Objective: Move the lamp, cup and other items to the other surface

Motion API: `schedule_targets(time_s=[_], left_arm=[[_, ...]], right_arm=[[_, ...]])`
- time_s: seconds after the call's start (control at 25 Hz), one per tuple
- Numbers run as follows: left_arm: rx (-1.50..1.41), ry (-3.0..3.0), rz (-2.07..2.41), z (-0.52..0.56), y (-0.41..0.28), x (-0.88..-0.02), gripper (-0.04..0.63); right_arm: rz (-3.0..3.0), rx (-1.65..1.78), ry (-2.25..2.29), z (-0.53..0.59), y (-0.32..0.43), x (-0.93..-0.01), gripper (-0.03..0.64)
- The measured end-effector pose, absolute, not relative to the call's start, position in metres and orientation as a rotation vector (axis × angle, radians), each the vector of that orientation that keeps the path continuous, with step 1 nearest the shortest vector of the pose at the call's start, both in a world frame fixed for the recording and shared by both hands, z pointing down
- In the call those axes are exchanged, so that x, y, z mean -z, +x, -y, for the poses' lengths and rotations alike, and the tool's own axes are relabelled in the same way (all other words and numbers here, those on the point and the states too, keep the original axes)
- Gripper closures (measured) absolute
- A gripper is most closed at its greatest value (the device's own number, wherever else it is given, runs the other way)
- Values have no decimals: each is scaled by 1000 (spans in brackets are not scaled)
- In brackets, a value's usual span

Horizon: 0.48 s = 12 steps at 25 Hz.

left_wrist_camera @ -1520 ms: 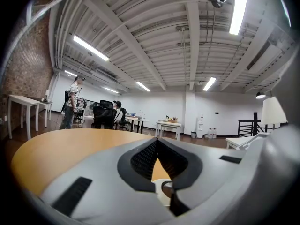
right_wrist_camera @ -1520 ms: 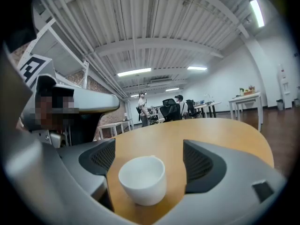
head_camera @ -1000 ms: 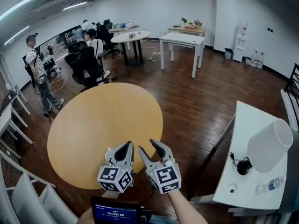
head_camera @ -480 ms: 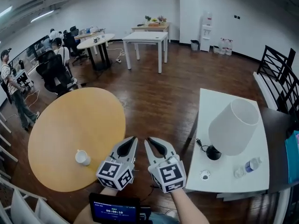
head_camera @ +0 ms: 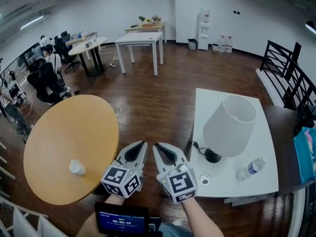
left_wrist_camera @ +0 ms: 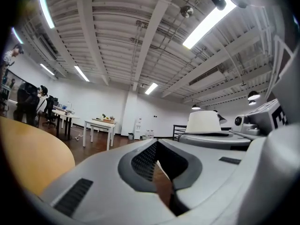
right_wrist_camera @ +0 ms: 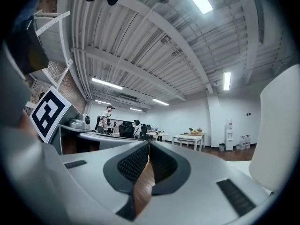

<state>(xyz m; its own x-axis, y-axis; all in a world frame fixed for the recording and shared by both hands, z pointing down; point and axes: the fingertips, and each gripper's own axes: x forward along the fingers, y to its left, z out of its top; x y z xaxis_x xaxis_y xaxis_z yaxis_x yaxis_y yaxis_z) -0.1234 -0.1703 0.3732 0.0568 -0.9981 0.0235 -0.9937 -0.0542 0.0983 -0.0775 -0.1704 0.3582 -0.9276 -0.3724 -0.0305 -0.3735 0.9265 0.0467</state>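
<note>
A lamp with a white shade and a black base stands on the white rectangular table at the right. A clear water bottle and a small round white piece lie by it. A small white cup sits on the round wooden table at the left. My left gripper and right gripper are side by side over the floor between the two tables, both shut and empty. The right jaws have just been closing, with nothing between them. The shade fills the right edge of the right gripper view.
Black metal chairs and a dark table with a blue item stand beyond the white table. More white tables are at the back. Seated people are at the far left. A small screen sits below my grippers.
The view has swung right: the lamp table has come towards the middle and the cup has appeared on the round table. The right jaws have closed. Both grippers stay side by side.
</note>
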Motion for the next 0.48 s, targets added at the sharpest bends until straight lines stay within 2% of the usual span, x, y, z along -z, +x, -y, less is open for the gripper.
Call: schedule_targets(time_s=[0.48], left_arm=[[79, 2296, 2051, 174, -101, -366, 584]], right_arm=[[-3043, -106, -614, 166, -64, -355, 616]])
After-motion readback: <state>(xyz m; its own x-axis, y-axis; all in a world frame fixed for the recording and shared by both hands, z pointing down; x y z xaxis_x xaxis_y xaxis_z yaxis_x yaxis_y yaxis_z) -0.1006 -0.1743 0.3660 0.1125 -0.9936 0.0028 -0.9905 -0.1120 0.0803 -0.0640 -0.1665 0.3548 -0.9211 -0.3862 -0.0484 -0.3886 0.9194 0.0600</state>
